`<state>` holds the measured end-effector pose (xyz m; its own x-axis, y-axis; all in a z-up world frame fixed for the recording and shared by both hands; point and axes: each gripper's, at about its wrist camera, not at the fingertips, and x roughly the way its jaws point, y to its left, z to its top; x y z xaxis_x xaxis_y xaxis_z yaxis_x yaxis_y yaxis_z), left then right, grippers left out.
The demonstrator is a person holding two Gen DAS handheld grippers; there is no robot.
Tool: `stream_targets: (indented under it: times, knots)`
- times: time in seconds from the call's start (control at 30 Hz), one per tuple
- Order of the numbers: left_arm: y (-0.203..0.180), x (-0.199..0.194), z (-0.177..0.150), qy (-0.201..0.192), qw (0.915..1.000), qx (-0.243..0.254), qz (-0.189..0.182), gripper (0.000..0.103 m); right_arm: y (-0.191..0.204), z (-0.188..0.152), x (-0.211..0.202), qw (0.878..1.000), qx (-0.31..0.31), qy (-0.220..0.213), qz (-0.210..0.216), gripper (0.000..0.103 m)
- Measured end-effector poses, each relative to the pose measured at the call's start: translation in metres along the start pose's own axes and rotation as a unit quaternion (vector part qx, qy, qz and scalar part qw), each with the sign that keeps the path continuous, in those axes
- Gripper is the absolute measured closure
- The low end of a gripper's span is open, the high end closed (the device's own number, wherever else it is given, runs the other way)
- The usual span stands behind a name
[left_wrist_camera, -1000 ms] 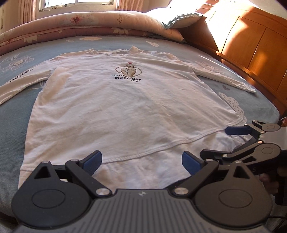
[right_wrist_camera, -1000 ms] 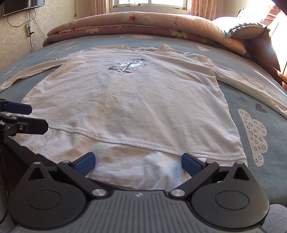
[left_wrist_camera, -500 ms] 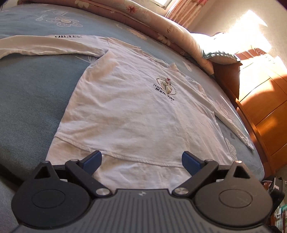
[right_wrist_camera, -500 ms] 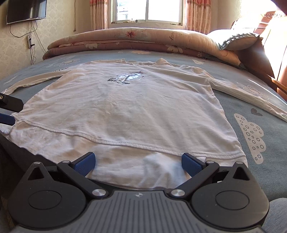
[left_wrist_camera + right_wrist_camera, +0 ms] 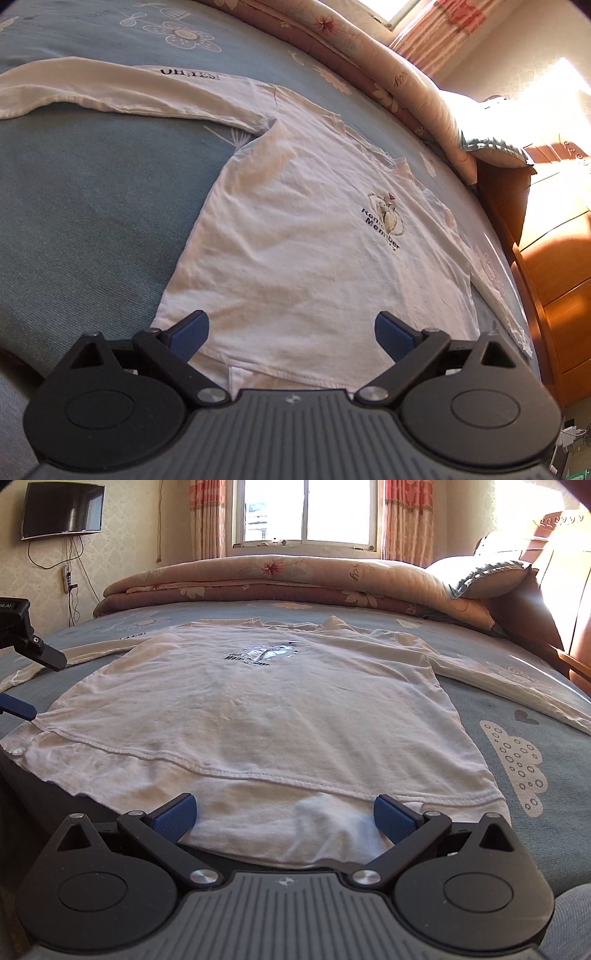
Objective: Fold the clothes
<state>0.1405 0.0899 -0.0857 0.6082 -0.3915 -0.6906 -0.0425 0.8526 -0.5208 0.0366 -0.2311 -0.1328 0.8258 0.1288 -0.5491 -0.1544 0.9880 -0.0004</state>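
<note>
A white long-sleeved shirt (image 5: 314, 251) with a small chest print lies flat, face up, on the blue bedspread (image 5: 85, 206), both sleeves spread out to the sides. My left gripper (image 5: 291, 332) hovers open over the hem near the shirt's left side, nothing between its blue pads. The same shirt (image 5: 266, 709) fills the right wrist view, where my right gripper (image 5: 282, 814) stands open at the middle of the hem, nothing held. The left gripper (image 5: 22, 686) shows at that view's left edge, by the shirt's bottom left corner.
A folded floral quilt (image 5: 288, 579) and a pillow (image 5: 491, 578) lie along the far side of the bed. A wooden headboard (image 5: 557, 258) runs along the right. Window, curtains and a wall television (image 5: 62, 511) stand behind.
The left gripper has swung left and turned toward the shirt's left side and sleeve. The right gripper has tilted up a little, staying at the hem. Both remain open.
</note>
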Motion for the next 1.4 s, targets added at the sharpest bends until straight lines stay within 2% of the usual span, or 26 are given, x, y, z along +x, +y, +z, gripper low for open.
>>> stream_targets:
  times: [0.1,0.23,0.47,0.63,0.73,0.8,0.9,0.97,1.0,1.1,1.17,1.27,1.37,1.4]
  knots:
    - [0.007,0.015,0.002,0.012,0.9997,-0.017,0.013,0.007,-0.001,0.000,0.000,1.000,0.000,-0.001,0.001,0.000]
    - [0.016,0.007,-0.009,-0.025,0.9987,-0.014,0.041,0.007,-0.002,-0.001,-0.001,1.000,0.000,-0.004,0.004,0.000]
    - [0.005,-0.004,0.008,-0.016,0.9998,-0.009,0.008,0.007,-0.002,-0.002,0.001,1.000,0.002,-0.012,0.000,0.000]
    - [-0.009,0.021,0.026,-0.008,0.9999,0.008,0.004,0.007,-0.002,-0.002,0.001,1.000,0.003,-0.013,0.001,0.000]
    - [-0.006,0.035,0.017,0.001,0.9996,0.006,0.027,0.007,-0.002,-0.003,0.000,1.000,0.001,-0.014,0.001,0.000]
    - [-0.003,0.031,0.006,-0.020,0.9989,0.023,0.036,0.007,-0.003,-0.003,0.000,1.000,0.000,-0.015,0.001,0.000]
    - [-0.004,0.021,0.003,-0.029,0.9937,0.044,0.099,0.007,-0.003,-0.003,0.000,1.000,-0.001,-0.015,0.001,0.000]
    - [-0.007,0.012,0.009,-0.027,0.9922,0.044,0.114,0.008,-0.003,-0.002,0.000,1.000,-0.001,-0.012,0.001,0.000]
    - [-0.010,0.008,0.012,-0.026,0.9924,0.046,0.111,0.008,-0.003,-0.001,-0.001,1.000,-0.001,-0.009,0.000,0.000]
    - [-0.034,-0.002,0.015,-0.025,0.9958,0.080,0.037,0.006,-0.008,0.010,-0.005,1.000,0.015,0.003,0.004,0.000]
    - [-0.050,0.000,0.009,-0.011,0.9950,0.099,-0.005,0.006,-0.017,0.020,-0.010,0.999,0.046,-0.001,0.025,0.000]
    - [-0.062,0.011,-0.009,0.011,0.9937,0.096,-0.058,0.006,-0.034,0.040,-0.012,0.987,0.120,0.015,0.107,0.000]
    - [-0.058,0.019,-0.023,0.016,0.9949,0.070,-0.071,0.006,-0.034,0.051,-0.003,0.965,0.167,0.034,0.198,0.000]
    - [-0.056,0.021,-0.027,0.019,0.9954,0.060,-0.072,0.006,-0.027,0.053,0.001,0.963,0.158,0.038,0.213,0.000]
